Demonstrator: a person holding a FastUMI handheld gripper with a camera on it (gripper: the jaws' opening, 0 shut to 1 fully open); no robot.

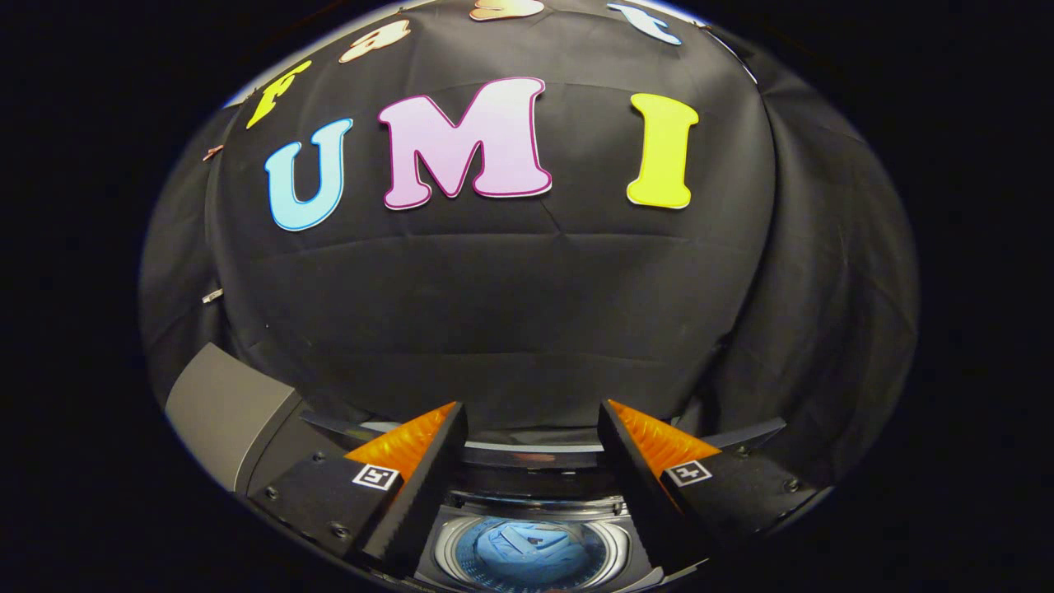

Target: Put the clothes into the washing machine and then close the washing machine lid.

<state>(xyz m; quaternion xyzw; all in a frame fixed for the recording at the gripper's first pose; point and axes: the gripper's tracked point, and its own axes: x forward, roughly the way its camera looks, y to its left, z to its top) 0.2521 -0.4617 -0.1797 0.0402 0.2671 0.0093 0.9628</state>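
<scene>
1. Below, between the two fingers: washing machine [527, 515], a top-loader seen from above, its round drum mouth facing straight up toward the camera.
2. Inside the drum: blue clothes [527, 548], a crumpled bundle lying on the drum floor, ringed by the pale metal drum wall [449, 543]; no clear long axis to the bundle, though a fold runs roughly from the left finger's side toward the right finger's side; apart from both fingers.
3. Gripper [532, 424]: fingers spread wide apart, nothing clamped between them; tips level with each other, raised above the tub and pointing toward the booth's far wall.
4. Left finger [408, 478] and right finger [659, 473]: each tapering to a wedge with a ribbed inner pad, each carrying a small square marker tag on its upper face.
5. Beyond the drum mouth, spanning the gap between the fingertips: curved rear rim of the tub opening [531, 453], a glossy band lying crosswise to the fingers.
6. Beside the left finger, on its outer side: grey panel [222, 408], flat and tilted; whether lid or part of the machine's body, cannot tell.
7. Behind everything: black cloth wall [527, 313] of the booth, creased, hanging in folds on the right finger's side.
</scene>
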